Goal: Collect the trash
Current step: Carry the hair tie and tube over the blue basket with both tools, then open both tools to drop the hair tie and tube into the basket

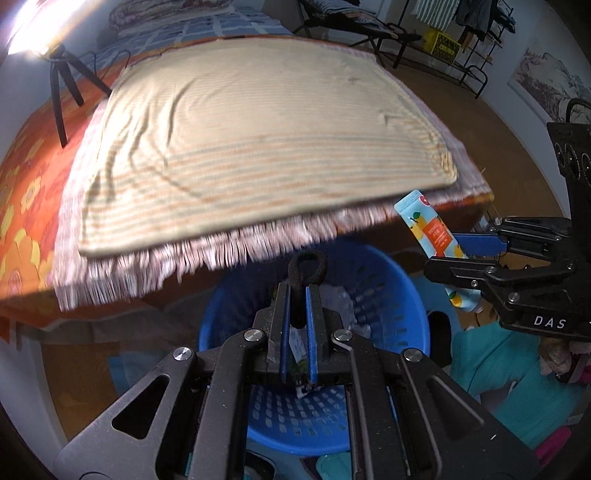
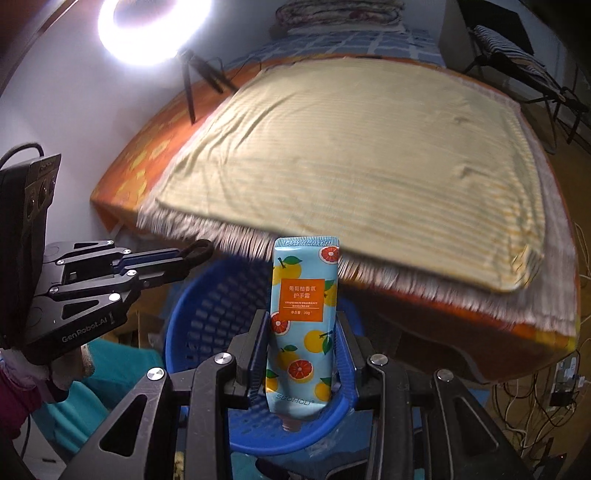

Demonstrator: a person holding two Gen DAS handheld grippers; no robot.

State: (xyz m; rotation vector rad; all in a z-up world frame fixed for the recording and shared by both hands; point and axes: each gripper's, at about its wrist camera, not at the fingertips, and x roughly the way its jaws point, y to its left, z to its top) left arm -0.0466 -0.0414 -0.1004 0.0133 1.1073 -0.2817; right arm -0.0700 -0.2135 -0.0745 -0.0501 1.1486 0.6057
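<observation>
My left gripper (image 1: 300,290) is shut on a black elastic hair band (image 1: 308,264) whose loop sticks up past the fingertips; a small white tag hangs lower between the pads. It hovers over a blue perforated plastic basket (image 1: 388,314). My right gripper (image 2: 301,325) is shut on a light-blue hand cream tube (image 2: 301,314) printed with oranges and grapefruit, crimped end up. It also hangs above the blue basket (image 2: 207,317). Each gripper shows in the other's view: the right gripper (image 1: 448,254) with the tube (image 1: 430,227), the left gripper (image 2: 190,254) with the band (image 2: 201,249).
A table draped in a striped beige cloth (image 1: 258,129) over a fringed mat and an orange flowered cover (image 1: 22,206) overhangs the basket. Turquoise fabric (image 1: 517,376) lies by the basket. A ring light (image 2: 153,27) on a tripod stands behind; cables (image 2: 554,391) trail at the right.
</observation>
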